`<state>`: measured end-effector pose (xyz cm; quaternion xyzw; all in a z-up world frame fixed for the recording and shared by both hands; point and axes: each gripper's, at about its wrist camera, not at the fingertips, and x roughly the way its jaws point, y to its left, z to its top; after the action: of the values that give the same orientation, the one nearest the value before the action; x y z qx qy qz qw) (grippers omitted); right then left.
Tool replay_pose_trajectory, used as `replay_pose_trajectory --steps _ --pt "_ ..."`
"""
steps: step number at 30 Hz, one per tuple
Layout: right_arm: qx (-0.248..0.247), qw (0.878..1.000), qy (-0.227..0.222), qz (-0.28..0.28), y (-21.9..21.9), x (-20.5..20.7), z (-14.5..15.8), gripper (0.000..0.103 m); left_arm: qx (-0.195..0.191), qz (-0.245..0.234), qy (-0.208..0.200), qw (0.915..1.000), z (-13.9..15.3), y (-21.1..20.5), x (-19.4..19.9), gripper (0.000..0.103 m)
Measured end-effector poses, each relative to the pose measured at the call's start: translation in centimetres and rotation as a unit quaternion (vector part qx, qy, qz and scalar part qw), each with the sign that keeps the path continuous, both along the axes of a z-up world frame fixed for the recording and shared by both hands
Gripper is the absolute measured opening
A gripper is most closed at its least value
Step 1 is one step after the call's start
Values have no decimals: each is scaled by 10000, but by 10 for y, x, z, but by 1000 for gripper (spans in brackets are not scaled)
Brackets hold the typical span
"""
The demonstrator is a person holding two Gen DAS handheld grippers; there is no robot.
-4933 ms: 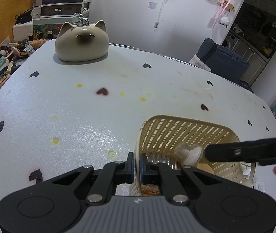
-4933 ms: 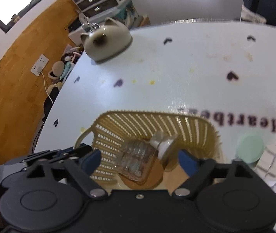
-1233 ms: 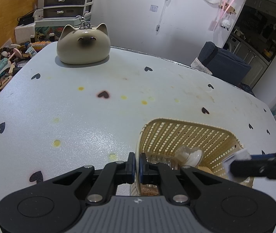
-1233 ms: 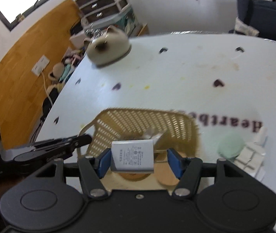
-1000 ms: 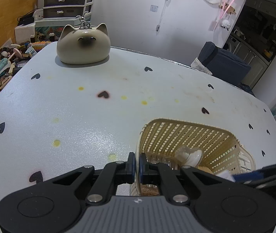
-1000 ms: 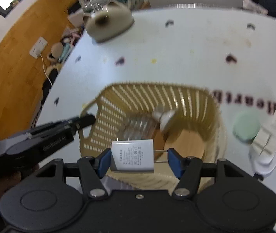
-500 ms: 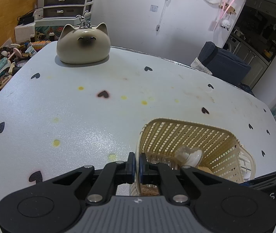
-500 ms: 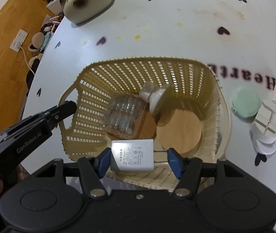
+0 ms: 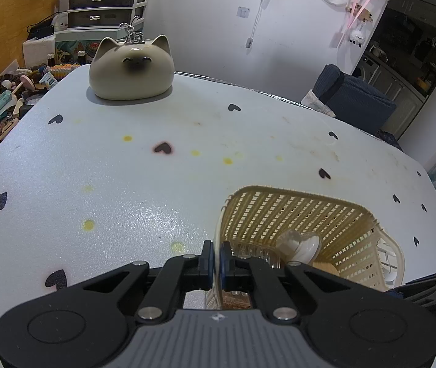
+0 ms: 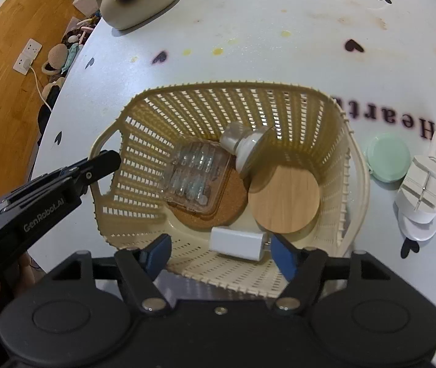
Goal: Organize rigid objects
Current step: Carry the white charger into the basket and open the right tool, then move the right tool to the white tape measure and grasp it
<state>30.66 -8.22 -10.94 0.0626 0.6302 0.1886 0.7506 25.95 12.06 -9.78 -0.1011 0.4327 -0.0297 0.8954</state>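
On the left, the left gripper (image 9: 215, 260) is clamped on the left rim of the cream basket (image 10: 351, 165), its jaws closed thin on the plastic wall just as they were a second ago, so the basket is pinned in place on the white desk (image 9: 126, 184). Moving right into the basket, a clear blister tray (image 10: 193, 171) lies on a cork disc (image 10: 227, 208), a white suction-cup piece (image 10: 242, 147) leans against the back, and a round wooden lid (image 10: 285, 199) sits on the floor beside them. What has changed is at the near wall: the white charger block (image 10: 238, 243), which half a second ago was squeezed between the blue pads of the right gripper (image 10: 221, 253), now lies on the basket floor by the near wall, and the jaws are opening, with the right pad still close by its plug end and the left pad well clear. I judge that this item is delivered and the right hand is free to fetch another. Further right, outside the basket, a mint green round case (image 10: 388, 161) and a white winder-like piece (image 10: 423, 187) remain on the desk, touching or nearly so; these look like the next candidates.
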Motion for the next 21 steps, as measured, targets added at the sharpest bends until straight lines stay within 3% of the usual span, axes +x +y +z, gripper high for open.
replay_pose_trajectory --steps 10,21 --pt "48 9999 -64 -69 -4 -1 4 79 1 0 0 10000 0 0 0 4" --pt "328 9971 -588 -346 -23 -5 27 81 4 -2 0 10000 0 0 0 4"
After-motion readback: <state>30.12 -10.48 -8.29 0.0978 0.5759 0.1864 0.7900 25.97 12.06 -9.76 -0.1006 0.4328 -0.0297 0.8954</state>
